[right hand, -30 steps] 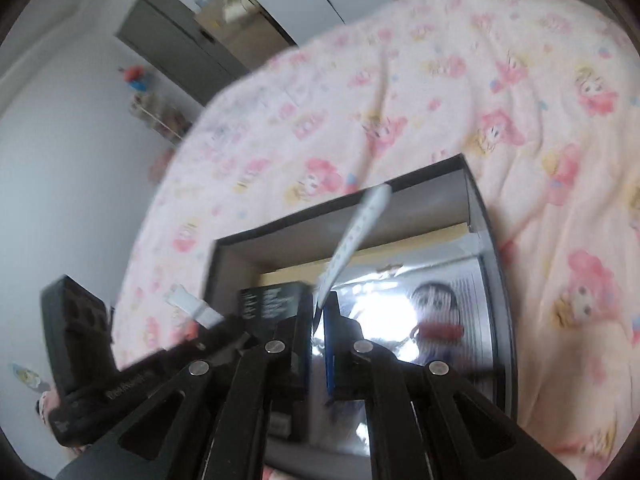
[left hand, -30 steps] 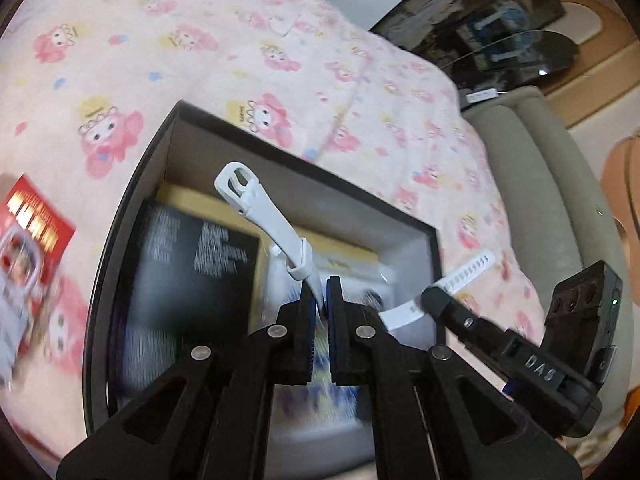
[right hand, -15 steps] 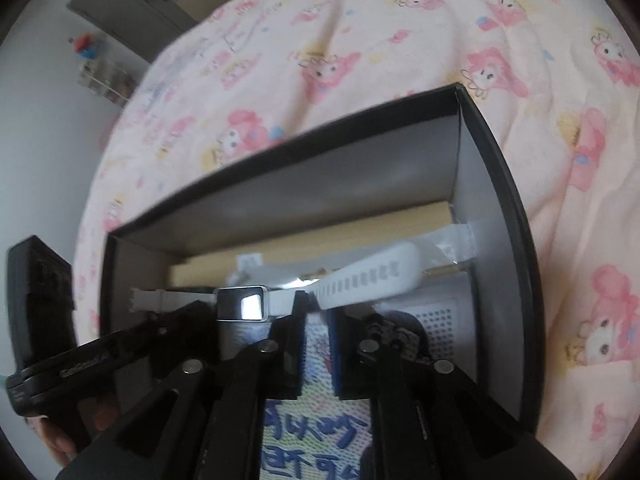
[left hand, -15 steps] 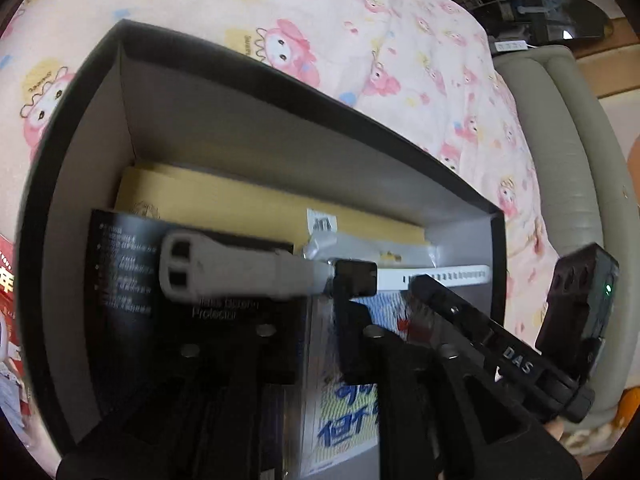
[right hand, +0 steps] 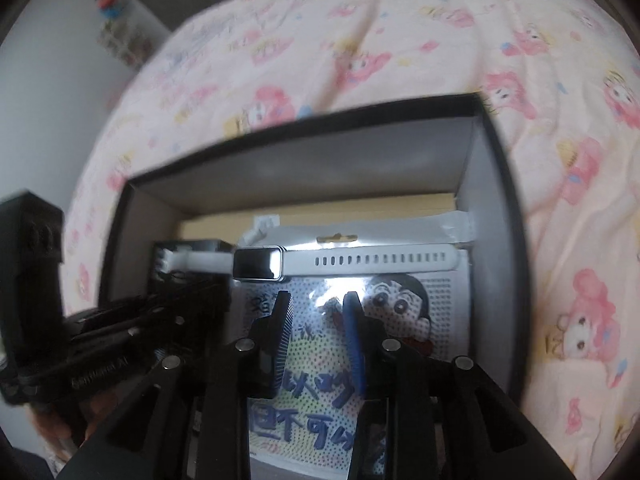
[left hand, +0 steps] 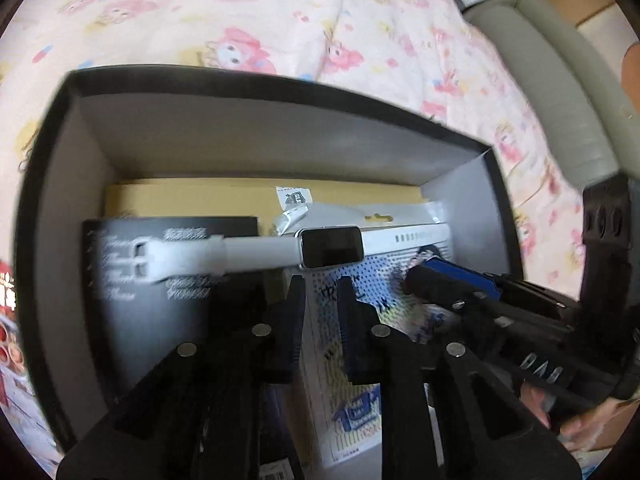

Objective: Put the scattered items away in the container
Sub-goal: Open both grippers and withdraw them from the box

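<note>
White silicone marked the smartwatch, which was seen laid flat inside the black box, stretched just ahead of both sets of fingertips across a dark booklet and a cartoon-printed packet. The left gripper was closing with nothing between its jaws; the right gripper was opening, likewise empty, so the watch was judged released. A red packet was glimpsed outside the box, far to the left of the left gripper on the patterned bedcover, and was judged to be left for tidying.
</note>
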{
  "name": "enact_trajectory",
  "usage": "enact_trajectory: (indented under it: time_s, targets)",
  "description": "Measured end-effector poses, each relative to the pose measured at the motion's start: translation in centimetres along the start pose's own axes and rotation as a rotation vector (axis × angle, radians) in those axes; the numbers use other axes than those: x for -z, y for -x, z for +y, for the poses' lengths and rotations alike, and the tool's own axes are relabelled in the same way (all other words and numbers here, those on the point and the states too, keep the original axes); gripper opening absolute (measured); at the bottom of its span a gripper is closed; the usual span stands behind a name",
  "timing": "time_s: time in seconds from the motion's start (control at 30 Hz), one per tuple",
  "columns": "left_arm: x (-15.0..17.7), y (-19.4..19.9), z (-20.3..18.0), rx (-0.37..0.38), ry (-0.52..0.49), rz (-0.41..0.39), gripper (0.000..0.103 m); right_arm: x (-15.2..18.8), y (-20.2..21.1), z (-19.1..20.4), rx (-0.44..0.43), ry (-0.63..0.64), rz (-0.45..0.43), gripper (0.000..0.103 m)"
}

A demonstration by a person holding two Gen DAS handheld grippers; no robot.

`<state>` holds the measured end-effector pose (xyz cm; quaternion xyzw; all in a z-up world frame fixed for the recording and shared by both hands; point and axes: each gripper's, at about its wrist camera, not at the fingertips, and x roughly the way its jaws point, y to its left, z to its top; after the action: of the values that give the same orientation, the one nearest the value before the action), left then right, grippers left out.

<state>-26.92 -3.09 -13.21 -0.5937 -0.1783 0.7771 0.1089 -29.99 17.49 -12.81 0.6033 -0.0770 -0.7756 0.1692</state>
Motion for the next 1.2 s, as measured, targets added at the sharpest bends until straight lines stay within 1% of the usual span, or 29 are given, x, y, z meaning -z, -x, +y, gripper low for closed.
enact_trajectory:
  time_s: [0.07, 0.17, 0.27, 0.3, 0.37, 0.4, 0.5, 0.63, 0.7, 0.73, 0.83, 0.93, 1.0, 1.03, 1.1, 1.17, 1.2]
  targets:
    - [-0.9, -0.6, -0.7, -0.005, -0.014, 0.018, 0.015, -0.8, -1.1, 0.2, 0.017, -0.005, 0.034, 0.022]
    - [-1.7, -0.6, -0.5, 0.000, -0.004, 0.010, 0.014, -1.8, -2.0, -0.1, -0.005, -0.023, 0.047, 0.022]
    - [-2.4, -0.1, 0.5, 0.059, 0.046, -0.016, 0.014, -3.2, -1.8, -0.3, -0.024, -0.049, 0.012, 0.022]
    - [-2.5, 0.2, 0.9, 0.068, 0.052, -0.032, 0.014, -3.4, -1.7, -0.3, -0.010, -0.047, -0.011, 0.022]
    - [-2.7, 1.0, 1.4, 0.062, 0.056, -0.063, 0.014, -3.6, -1.3, -0.2, 0.025, -0.034, -0.064, 0.022]
    - [-2.8, 1.2, 1.7, 0.067, 0.064, -0.069, 0.014, -3.5, -1.2, -0.2, 0.033, -0.029, -0.075, 0.022]
    - [-2.9, 1.7, 2.5, 0.103, 0.104, -0.076, 0.014, -3.0, -1.2, 0.0, 0.025, -0.025, -0.065, 0.022]
    - [-2.5, 1.0, 3.3, 0.125, 0.136, -0.028, 0.014, -2.0, -0.8, 0.1, 0.025, -0.024, -0.055, 0.022]
    - [-2.2, 0.2, 3.5, 0.145, 0.149, 0.003, 0.014, -1.5, -1.0, 0.1, 0.005, -0.039, -0.038, 0.022]
    - [-2.0, -0.1, 3.4, 0.142, 0.152, 0.013, 0.014, -1.3, -1.3, 0.2, -0.006, -0.047, -0.031, 0.022]
    - [-1.7, -0.5, 2.9, 0.109, 0.126, 0.009, 0.014, -1.3, -1.7, -0.1, -0.015, -0.056, -0.027, 0.022]
    - [-1.4, 0.2, 2.0, 0.093, 0.091, -0.025, 0.014, -0.9, -0.8, 0.3, 0.004, -0.052, -0.056, 0.022]
    - [-1.0, 1.4, 1.1, 0.123, 0.067, -0.049, 0.015, -0.3, 0.5, 1.2, 0.033, -0.021, -0.103, 0.022]
    - [-0.6, 2.2, 0.5, 0.130, 0.051, -0.063, 0.017, 0.0, 1.2, 1.6, 0.040, -0.009, -0.120, 0.022]
    - [0.0, 3.6, -1.0, 0.112, 0.011, -0.101, 0.023, 0.8, 2.6, 2.6, 0.048, 0.010, -0.148, 0.022]
    - [1.1, 5.5, -2.6, 0.078, -0.042, -0.143, 0.024, 1.6, 4.3, 3.6, 0.062, 0.025, -0.181, 0.022]
    - [1.7, 6.3, -3.2, 0.068, -0.067, -0.157, 0.024, 2.1, 5.1, 4.0, 0.084, 0.029, -0.205, 0.023]
